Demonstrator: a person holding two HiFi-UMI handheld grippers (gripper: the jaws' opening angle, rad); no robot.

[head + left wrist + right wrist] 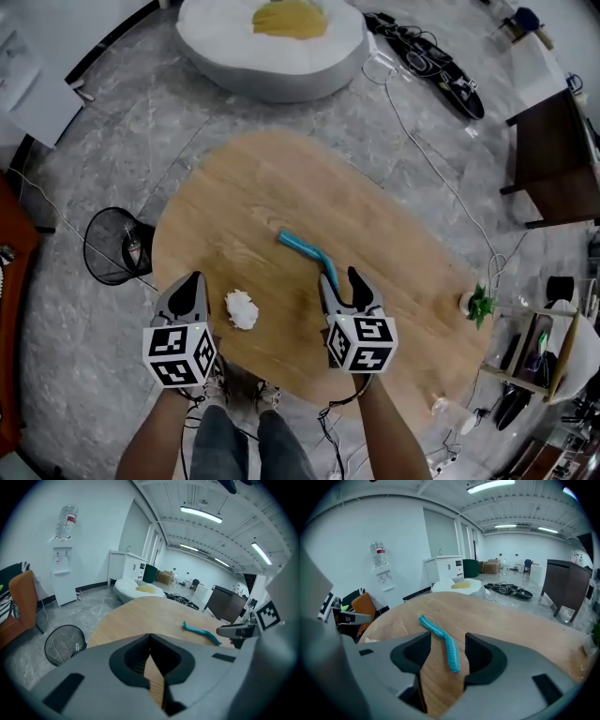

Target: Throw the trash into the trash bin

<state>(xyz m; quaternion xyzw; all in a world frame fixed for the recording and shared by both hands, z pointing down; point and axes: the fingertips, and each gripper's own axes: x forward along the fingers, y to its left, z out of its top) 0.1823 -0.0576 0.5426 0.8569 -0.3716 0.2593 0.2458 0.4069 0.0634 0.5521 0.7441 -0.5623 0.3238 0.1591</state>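
Right tongs (342, 278) are spread astride the near end of the blue tube (307, 249), my left tongs (194, 281) pressed together beside the paper wad (241, 309) near the front edge of the table (281, 178), with the wire bin (117, 246) on the floor just off its left edge.

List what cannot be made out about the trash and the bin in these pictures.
- Crumpled paper: missing from the left gripper view, hidden behind the body of the left gripper.
- Wire bin: contents too small to name in the head view and the left gripper view.
- Teal strip: near end overlapped by a jaw of the right gripper in the head view.
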